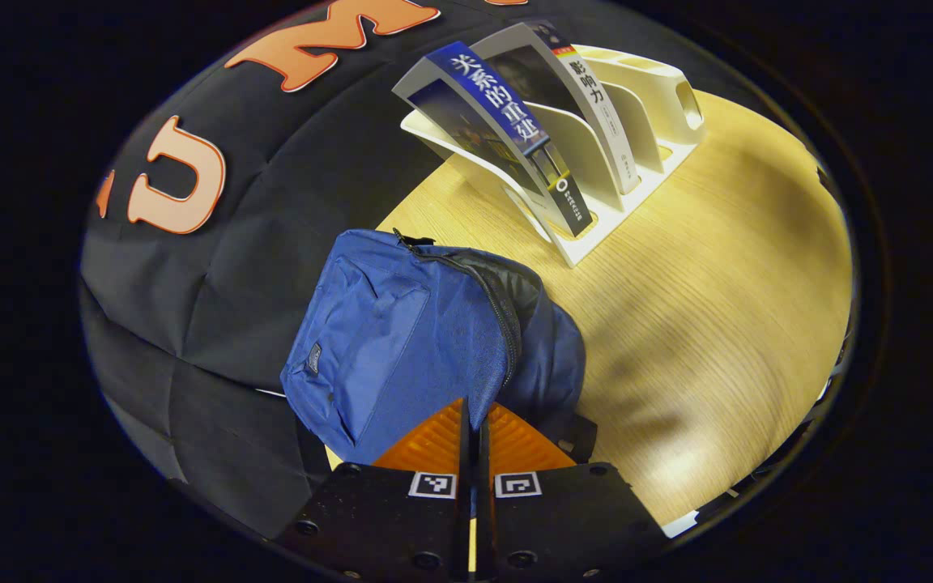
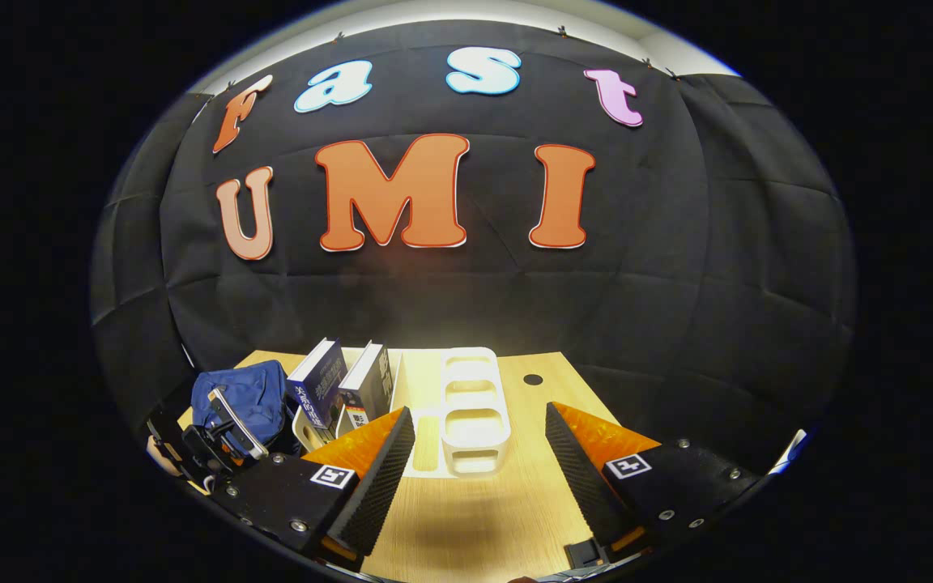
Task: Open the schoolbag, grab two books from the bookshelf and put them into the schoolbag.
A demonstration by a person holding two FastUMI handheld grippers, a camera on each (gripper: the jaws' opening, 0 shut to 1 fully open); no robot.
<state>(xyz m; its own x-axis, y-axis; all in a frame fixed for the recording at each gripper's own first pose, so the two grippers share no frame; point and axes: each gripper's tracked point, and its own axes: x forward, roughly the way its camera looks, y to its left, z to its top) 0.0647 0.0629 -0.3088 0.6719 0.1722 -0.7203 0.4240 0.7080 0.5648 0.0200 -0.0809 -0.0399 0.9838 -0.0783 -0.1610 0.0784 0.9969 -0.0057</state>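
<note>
The blue schoolbag [image 1: 402,340] stands on the table by the wall, its zipper [image 1: 499,316] parted near the top so the black lining shows. My left gripper [image 1: 473,421] is shut at the lower end of that zipper line; the pull itself is hidden between the fingers. Two books lean in the white bookshelf [image 1: 661,89]: a blue-spined one [image 1: 507,121] and a white-spined one [image 1: 596,105]. In the right gripper view my right gripper [image 2: 479,413] is open above the table, short of the bookshelf [image 2: 470,405], with the books [image 2: 317,385] and the bag [image 2: 248,393] to the left.
The wooden table [image 1: 717,283] has bare room right of the bag and in front of the bookshelf. A small dark round hole [image 2: 533,379] sits in the tabletop near the wall. The black cloth wall stands close behind the bag and the bookshelf.
</note>
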